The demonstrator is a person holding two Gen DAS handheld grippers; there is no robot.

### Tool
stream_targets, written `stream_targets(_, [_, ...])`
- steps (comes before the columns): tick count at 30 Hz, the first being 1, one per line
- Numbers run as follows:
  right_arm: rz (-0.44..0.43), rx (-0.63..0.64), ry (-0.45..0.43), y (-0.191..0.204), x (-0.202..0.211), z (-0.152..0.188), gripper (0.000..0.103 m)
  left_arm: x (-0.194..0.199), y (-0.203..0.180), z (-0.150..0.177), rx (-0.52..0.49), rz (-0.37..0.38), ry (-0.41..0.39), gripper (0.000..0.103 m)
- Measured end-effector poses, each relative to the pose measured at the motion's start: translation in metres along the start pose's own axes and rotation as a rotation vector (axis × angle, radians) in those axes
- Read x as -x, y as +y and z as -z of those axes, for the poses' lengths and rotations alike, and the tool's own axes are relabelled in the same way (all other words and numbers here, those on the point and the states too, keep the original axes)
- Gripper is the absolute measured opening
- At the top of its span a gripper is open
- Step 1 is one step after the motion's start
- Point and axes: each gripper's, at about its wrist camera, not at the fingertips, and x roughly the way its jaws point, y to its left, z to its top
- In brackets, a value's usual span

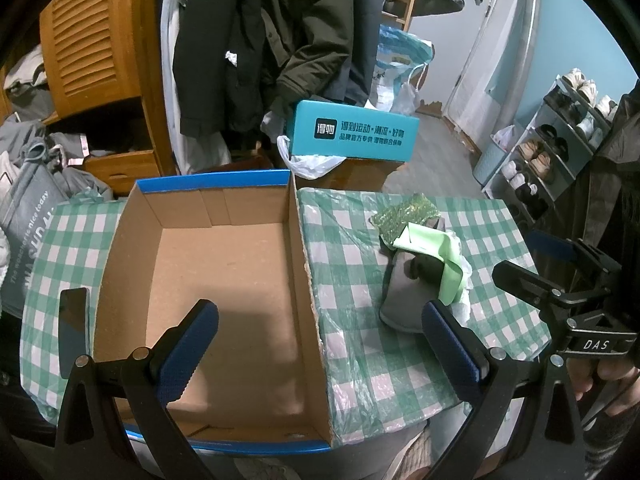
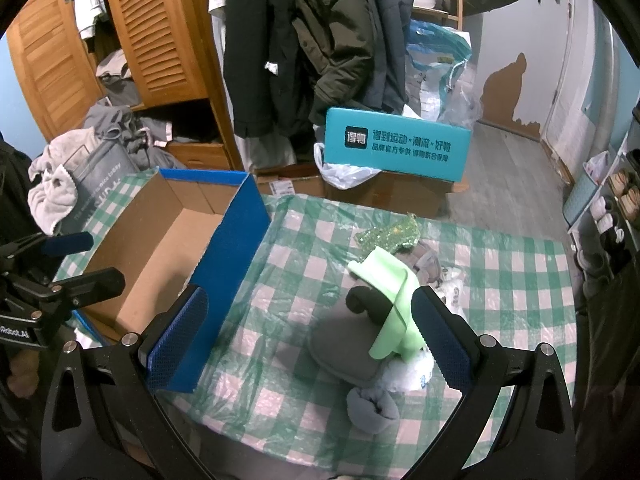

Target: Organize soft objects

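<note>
An empty open cardboard box with blue outer sides (image 1: 224, 280) (image 2: 160, 248) stands on the left of the checked table. To its right lies a pile of soft things: a grey sock or slipper (image 1: 404, 292) (image 2: 340, 344), a light green cloth (image 1: 436, 252) (image 2: 394, 300) over it, a green sparkly piece (image 1: 404, 216) (image 2: 390, 234), a rolled grey sock (image 2: 372, 406) and white plastic (image 2: 408, 370). My left gripper (image 1: 320, 344) is open above the box's near end. My right gripper (image 2: 308, 336) is open, just short of the pile, its right finger beside the green cloth.
The table (image 1: 380, 360) (image 2: 500, 320) has a green and white checked cover under plastic film. Behind it stand a teal box (image 1: 356, 134), hanging coats (image 2: 320, 40), a wooden wardrobe (image 2: 160, 32) with heaped clothes, and a shoe rack (image 1: 560, 140) at the right.
</note>
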Motion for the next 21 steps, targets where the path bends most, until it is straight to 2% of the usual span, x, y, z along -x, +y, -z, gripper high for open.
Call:
stream_targets(5, [0.011, -0.001, 0.012, 0.000, -0.004, 0.002, 0.100, -0.004, 0.000, 0.007, 0.010, -0.005, 0.019, 0.103])
stream_targets(9, [0.020, -0.013, 0.028, -0.023, -0.008, 0.008, 0.100, -0.011, -0.004, 0.014, 0.014, -0.012, 0.049, 0.103])
stream_targets(21, [0.055, -0.084, 0.095, -0.076, -0.030, 0.001, 0.100, -0.041, -0.022, -0.005, -0.009, 0.029, 0.125, 0.102])
